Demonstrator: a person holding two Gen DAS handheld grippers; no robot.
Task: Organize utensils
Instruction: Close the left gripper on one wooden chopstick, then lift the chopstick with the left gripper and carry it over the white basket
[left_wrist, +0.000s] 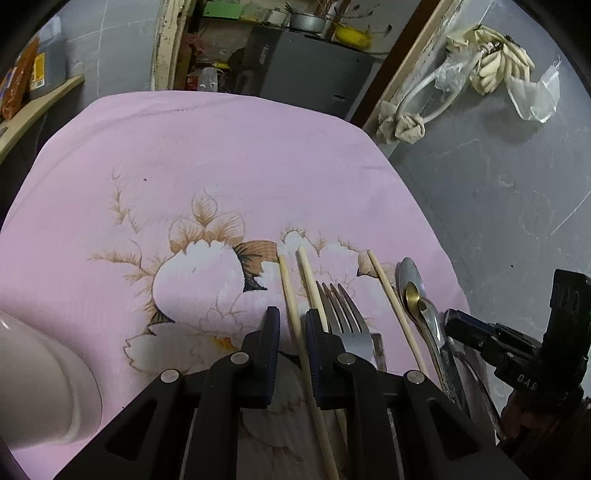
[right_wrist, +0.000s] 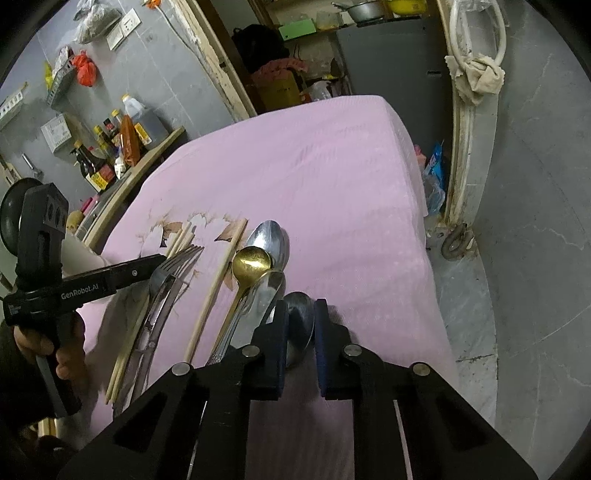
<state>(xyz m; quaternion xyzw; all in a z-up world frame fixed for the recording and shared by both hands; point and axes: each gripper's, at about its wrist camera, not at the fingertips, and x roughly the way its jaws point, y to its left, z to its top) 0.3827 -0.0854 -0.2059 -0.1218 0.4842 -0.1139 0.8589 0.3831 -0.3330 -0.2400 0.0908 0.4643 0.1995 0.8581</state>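
On the pink flowered cloth (left_wrist: 221, 155) lie wooden chopsticks (left_wrist: 291, 295), steel forks (left_wrist: 343, 314), a gold spoon (right_wrist: 251, 260) and steel spoons (right_wrist: 267, 236) in a row. My left gripper (left_wrist: 291, 321) has its jaws a chopstick's width apart around one chopstick (left_wrist: 310, 369); whether they press it I cannot tell. It also shows in the right wrist view (right_wrist: 147, 267). My right gripper (right_wrist: 300, 314) stands with a steel spoon bowl (right_wrist: 299, 317) between its fingers, with gaps on both sides. It also shows in the left wrist view (left_wrist: 458, 325).
A pale cup or pot (left_wrist: 40, 380) stands at the cloth's left edge. A shelf with sauce bottles (right_wrist: 110, 144) runs along the left wall. Grey floor (left_wrist: 498, 192) lies beyond the cloth's right edge. A dark cabinet (left_wrist: 306, 70) stands behind the table.
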